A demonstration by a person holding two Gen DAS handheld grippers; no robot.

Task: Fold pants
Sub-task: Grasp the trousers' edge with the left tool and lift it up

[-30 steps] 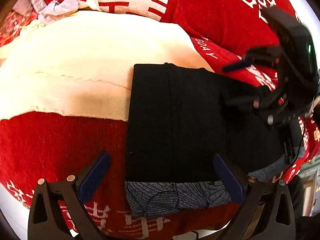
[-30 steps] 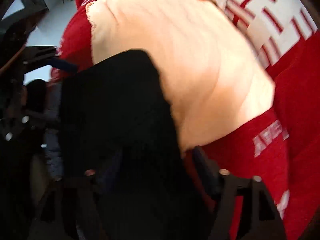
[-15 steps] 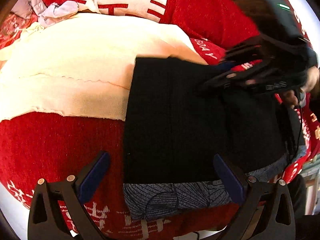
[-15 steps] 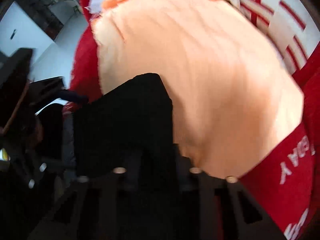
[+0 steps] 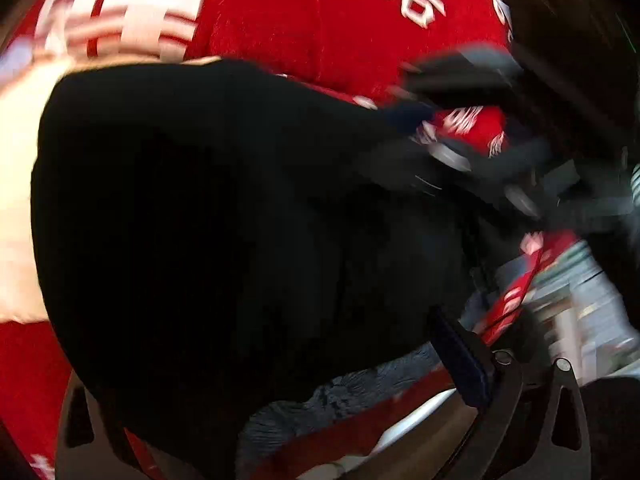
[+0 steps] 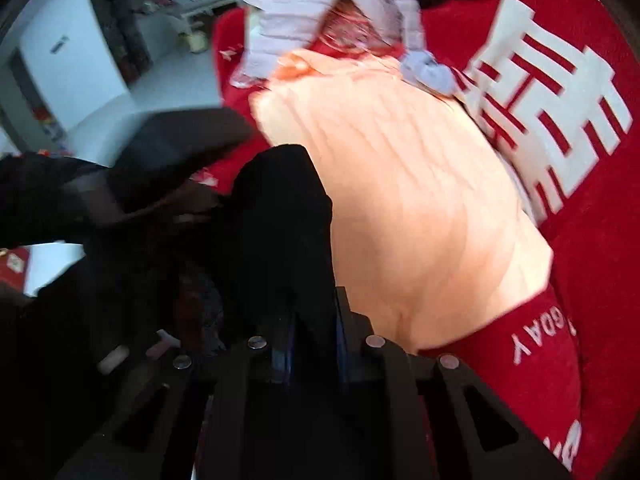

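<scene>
The black pants, folded into a dark slab, lie on a red blanket and fill most of the left wrist view. My left gripper straddles their near edge. Its jaws are closing with the cloth between them; the right finger's blue pad shows beside the fabric and the left finger is hidden by it. My right gripper is shut on a raised fold of the pants. In the left wrist view it appears blurred at the pants' far right corner.
A cream cloth lies beyond the pants on the red blanket with white characters. A grey patterned cloth peeks from under the pants' near edge. Lilac garments are heaped at the far end. The blanket's edge and floor are at left.
My right gripper went from open to shut on the pants' far edge and rose with it. My left gripper moved in over the pants and tilted; the cloth now fills its view.
</scene>
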